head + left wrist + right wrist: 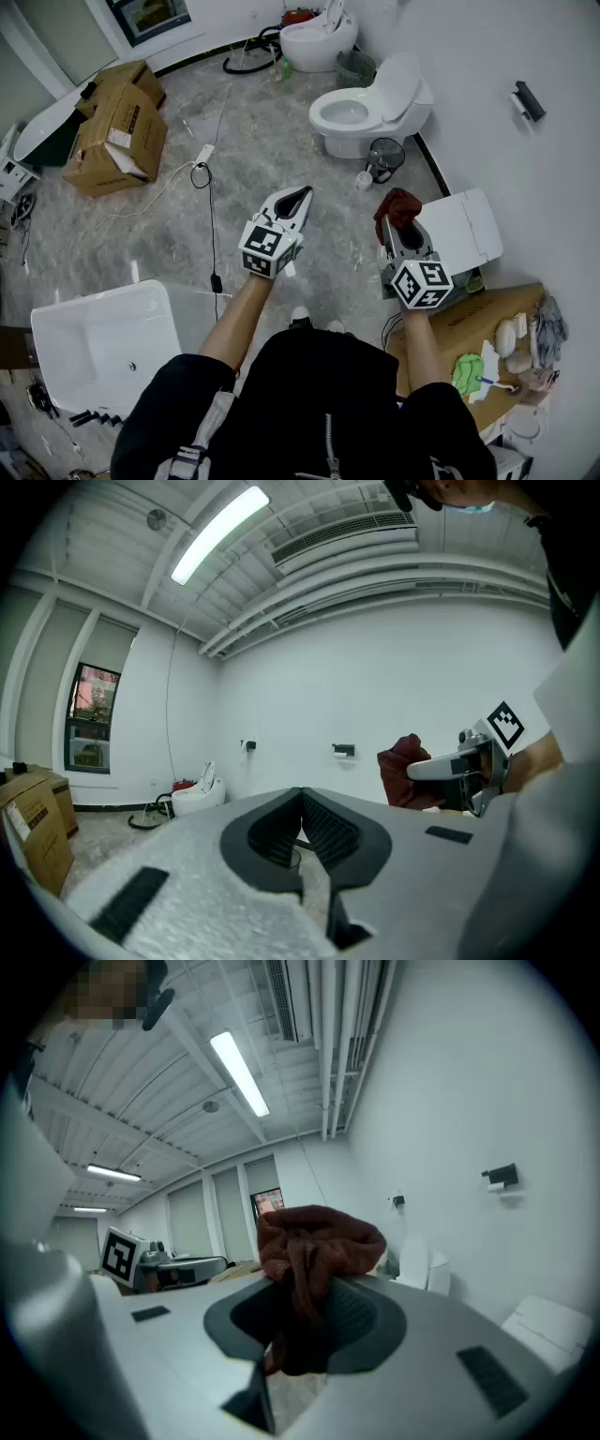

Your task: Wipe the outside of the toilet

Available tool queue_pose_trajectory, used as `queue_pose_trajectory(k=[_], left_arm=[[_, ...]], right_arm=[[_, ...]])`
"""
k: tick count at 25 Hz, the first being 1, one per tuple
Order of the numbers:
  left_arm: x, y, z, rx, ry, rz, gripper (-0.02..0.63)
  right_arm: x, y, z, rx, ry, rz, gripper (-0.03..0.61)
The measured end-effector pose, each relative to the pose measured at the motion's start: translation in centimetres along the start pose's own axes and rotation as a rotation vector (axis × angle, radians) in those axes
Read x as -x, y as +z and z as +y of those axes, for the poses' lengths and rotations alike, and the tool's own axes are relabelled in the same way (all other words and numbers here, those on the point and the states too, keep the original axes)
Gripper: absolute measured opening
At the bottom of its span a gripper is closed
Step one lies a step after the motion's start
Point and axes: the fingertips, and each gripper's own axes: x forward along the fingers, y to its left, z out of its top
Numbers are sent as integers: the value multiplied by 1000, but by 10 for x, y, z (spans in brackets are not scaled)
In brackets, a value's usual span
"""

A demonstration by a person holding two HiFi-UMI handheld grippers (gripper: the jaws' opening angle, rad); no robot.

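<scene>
Right tool was clamped on a crumpled dark red cloth, centre right of the head view. Our left tool was closed with nothing in it. White ceramic toilet, lid up, stood upper right, well apart from both.

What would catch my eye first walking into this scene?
The dark red cloth clamped in the right gripper, low and right in the head view. Beyond it stands a white toilet, lid up; cardboard boxes lie far left.
</scene>
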Motion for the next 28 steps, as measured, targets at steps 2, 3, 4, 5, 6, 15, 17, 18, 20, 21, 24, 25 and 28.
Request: queue_pose_trajectory(k=[2, 3, 4, 5, 6, 15, 17, 18, 20, 21, 24, 25, 28], left_arm=[[4, 1, 3, -2, 5, 0, 3], [5, 0, 5, -3, 5, 1, 3], [7, -2, 7, -3, 3, 3, 3], [8, -6, 9, -2, 1, 5, 3], [10, -8, 11, 0, 0, 7, 3], [8, -15, 39, 10, -29, 13, 3], [4, -16, 43, 18, -37, 15, 3], [2, -14, 46, 23, -39, 15, 3], [-3, -12, 51, 34, -36, 15, 3], [-7, -12, 55, 36, -37, 16, 3], [-20, -20, 67, 44, -43, 19, 3], [-27, -23, 73, 47, -45, 22, 3], [-50, -26, 92, 55, -48, 34, 3]], right_arm=[[-1, -3, 3, -9, -2, 1, 112], [-2, -5, 4, -11, -2, 3, 114], [-3, -7, 6, -12, -1, 5, 115], [-4, -10, 8, -13, -1, 7, 115], [-5, -12, 9, -14, -1, 10, 115], [-27, -19, 22, -33, -29, 8, 115], [-33, -23, 22, -45, -38, 15, 115], [-36, -25, 22, -50, -42, 22, 115], [-43, -28, 20, -58, -44, 36, 115], [-48, -29, 19, -61, -45, 41, 115], [-66, -33, 11, -67, -52, 51, 115], [-73, -34, 8, -69, -55, 54, 115], [-101, -35, -6, -81, -63, 64, 115]])
